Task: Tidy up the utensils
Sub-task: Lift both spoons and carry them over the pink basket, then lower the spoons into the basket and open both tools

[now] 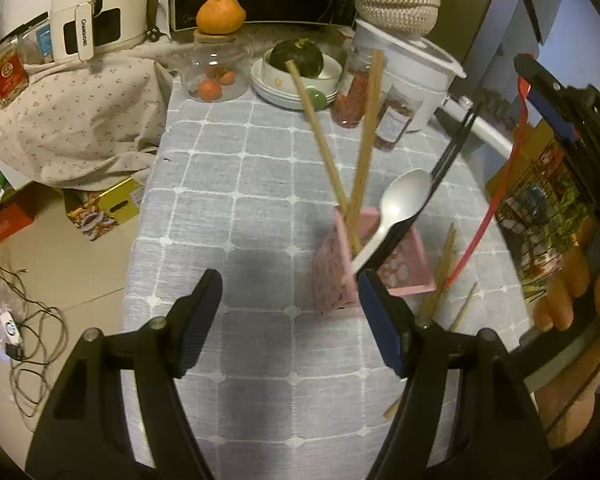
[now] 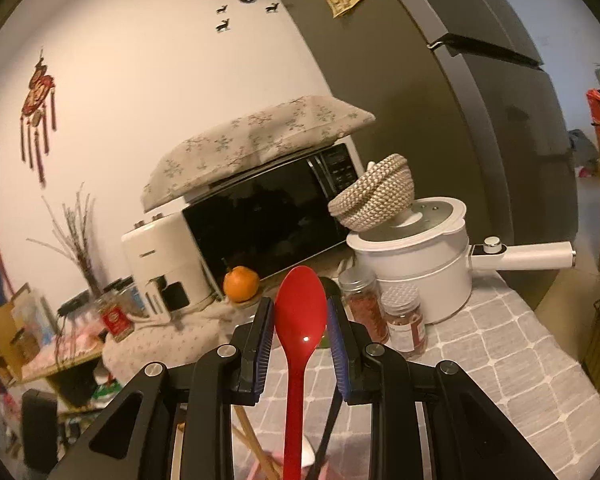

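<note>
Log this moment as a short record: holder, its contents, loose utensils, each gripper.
holder: pink holder, upright on the grey checked tablecloth
contents: two wooden chopsticks, white spoon, a dark utensil
loose utensils: more chopsticks lying on the cloth right of the holder
left gripper: open, empty, beside the holder
right gripper: shut on red spoon, bowl end forward
</note>
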